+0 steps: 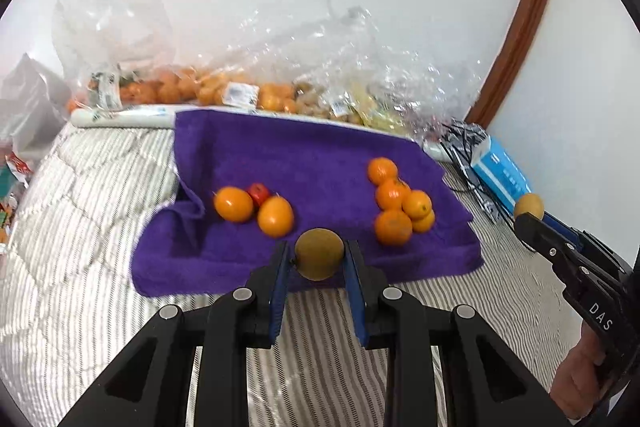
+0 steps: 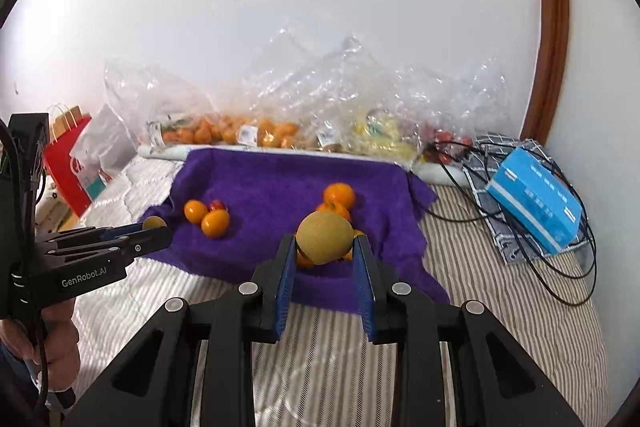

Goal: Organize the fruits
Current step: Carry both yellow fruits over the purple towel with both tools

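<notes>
A purple towel [image 1: 304, 163] lies on the striped bed. On it, two orange persimmons [image 1: 275, 215] and a small red fruit [image 1: 258, 193] sit at the left, and several tangerines [image 1: 394, 201] sit at the right. My left gripper [image 1: 319, 255] is shut on a brown-green round fruit [image 1: 319, 253] above the towel's near edge; it also shows in the right wrist view [image 2: 154, 227]. My right gripper [image 2: 325, 242] is shut on a yellow-green round fruit [image 2: 325, 237] above the tangerines [image 2: 338, 195]; it shows at the right of the left wrist view [image 1: 529, 211].
Clear plastic bags of fruit [image 1: 224, 91] line the wall behind the towel. A blue box [image 2: 536, 199] and black cables [image 2: 520, 227] lie on a patterned cloth at the right. A red paper bag [image 2: 68, 163] stands at the left. The bed cover [image 1: 80, 227] is striped.
</notes>
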Tool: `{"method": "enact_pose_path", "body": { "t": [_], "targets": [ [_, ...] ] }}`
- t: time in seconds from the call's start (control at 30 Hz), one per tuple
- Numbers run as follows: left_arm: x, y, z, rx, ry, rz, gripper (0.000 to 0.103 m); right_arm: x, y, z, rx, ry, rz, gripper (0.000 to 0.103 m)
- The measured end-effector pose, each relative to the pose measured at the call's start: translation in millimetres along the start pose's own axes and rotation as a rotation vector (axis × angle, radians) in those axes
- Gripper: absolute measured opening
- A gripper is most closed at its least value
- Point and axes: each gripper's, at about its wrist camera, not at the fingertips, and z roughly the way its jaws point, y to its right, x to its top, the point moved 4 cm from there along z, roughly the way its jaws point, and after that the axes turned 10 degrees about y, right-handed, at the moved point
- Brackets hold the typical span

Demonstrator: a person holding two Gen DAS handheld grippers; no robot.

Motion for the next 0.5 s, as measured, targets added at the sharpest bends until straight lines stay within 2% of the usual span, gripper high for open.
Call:
{"method": "enact_pose_path", "body": {
  "t": [0.5],
  "targets": [
    [35.0,-11.9,11.1,0.052,0.031,0.007,0.026,26.5,5.2,20.0,0.013,0.025,0.010,0.029]
  ]
}}
